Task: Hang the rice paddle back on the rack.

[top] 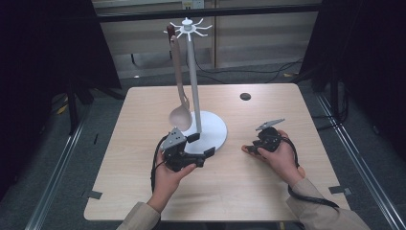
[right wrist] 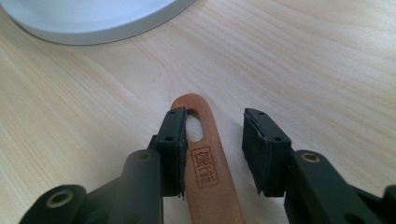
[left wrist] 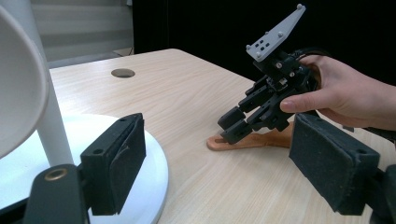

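A white utensil stand (top: 193,72) rises from a round base (top: 214,127) at mid-table, and a wooden spoon (top: 180,112) hangs from one of its top hooks. My left gripper (top: 201,145) is open at the base's near rim, one jaw over the base (left wrist: 154,163) and the other over bare table. A brown wooden handle (right wrist: 205,172) with a slot hole lies flat on the table right of the stand. My right gripper (right wrist: 215,123) straddles its end; one pad (right wrist: 175,140) touches its edge, the other stands clear. The left gripper view shows that gripper (left wrist: 231,126) tilted down onto the handle (left wrist: 261,140).
A round cable hole (top: 245,96) sits in the tabletop behind the right hand. The spoon's bowl (left wrist: 18,84) hangs close beside the left gripper. Black curtains and floor rails flank the table, with bare wood along the front edge.
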The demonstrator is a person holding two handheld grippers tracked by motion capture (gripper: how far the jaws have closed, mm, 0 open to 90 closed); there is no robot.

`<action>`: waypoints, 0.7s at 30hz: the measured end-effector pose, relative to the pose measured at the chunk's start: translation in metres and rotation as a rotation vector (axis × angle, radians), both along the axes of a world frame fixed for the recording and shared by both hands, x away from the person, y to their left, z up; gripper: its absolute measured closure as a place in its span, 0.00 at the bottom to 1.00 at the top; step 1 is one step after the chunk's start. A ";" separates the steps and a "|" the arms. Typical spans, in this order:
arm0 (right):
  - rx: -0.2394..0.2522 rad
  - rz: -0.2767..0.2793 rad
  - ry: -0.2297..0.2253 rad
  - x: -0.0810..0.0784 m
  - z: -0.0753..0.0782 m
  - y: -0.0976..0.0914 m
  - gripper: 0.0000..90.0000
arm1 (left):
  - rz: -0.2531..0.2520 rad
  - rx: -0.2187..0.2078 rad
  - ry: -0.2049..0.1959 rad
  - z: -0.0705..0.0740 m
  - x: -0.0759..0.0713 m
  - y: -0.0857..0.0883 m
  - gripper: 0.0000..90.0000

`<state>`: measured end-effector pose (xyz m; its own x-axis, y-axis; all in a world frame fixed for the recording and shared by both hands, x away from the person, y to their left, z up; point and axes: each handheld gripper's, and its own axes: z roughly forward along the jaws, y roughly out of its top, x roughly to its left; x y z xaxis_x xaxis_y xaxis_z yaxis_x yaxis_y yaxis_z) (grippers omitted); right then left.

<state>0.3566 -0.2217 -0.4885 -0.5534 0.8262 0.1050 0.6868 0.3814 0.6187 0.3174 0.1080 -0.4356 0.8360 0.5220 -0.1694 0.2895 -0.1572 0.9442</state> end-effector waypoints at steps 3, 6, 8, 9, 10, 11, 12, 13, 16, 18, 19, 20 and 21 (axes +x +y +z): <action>-0.005 -0.007 0.000 -0.001 0.001 0.001 0.66 | 0.008 -0.009 0.007 0.000 0.000 -0.001 0.21; 0.003 0.008 -0.008 -0.002 0.003 0.002 0.61 | 0.003 -0.003 0.003 -0.001 0.000 -0.001 0.21; -0.007 0.025 -0.006 -0.002 0.003 0.005 0.58 | 0.003 -0.008 0.009 -0.002 -0.001 -0.002 0.21; -0.014 0.029 -0.002 -0.003 0.001 0.007 0.58 | 0.001 -0.004 0.007 -0.002 -0.001 -0.002 0.21; -0.027 0.036 0.004 -0.003 0.000 0.008 0.58 | -0.009 -0.013 0.008 -0.003 0.000 -0.002 0.21; -0.037 0.051 0.007 -0.003 -0.002 0.010 0.58 | -0.012 -0.010 0.007 -0.003 0.000 -0.002 0.21; -0.041 0.063 0.005 -0.003 -0.004 0.011 0.60 | -0.009 -0.015 0.008 -0.003 -0.001 -0.003 0.21; -0.045 0.077 -0.026 -0.003 -0.007 0.012 0.63 | -0.011 -0.014 0.006 -0.002 -0.001 -0.003 0.21; -0.061 0.097 -0.035 -0.003 -0.006 0.014 0.72 | -0.003 -0.007 0.005 -0.002 -0.001 -0.002 0.21; -0.077 0.098 -0.037 -0.003 -0.005 0.015 0.73 | 0.008 -0.008 0.016 -0.003 -0.001 -0.002 0.21; -0.080 0.102 -0.033 -0.003 -0.004 0.017 0.74 | 0.005 -0.001 0.018 -0.004 -0.001 -0.002 0.21; -0.084 0.095 -0.029 -0.004 -0.004 0.018 0.74 | 0.003 0.001 0.018 -0.004 -0.001 -0.002 0.21; -0.075 0.093 -0.020 -0.004 -0.004 0.018 0.74 | 0.007 0.004 0.020 -0.005 -0.002 -0.003 0.21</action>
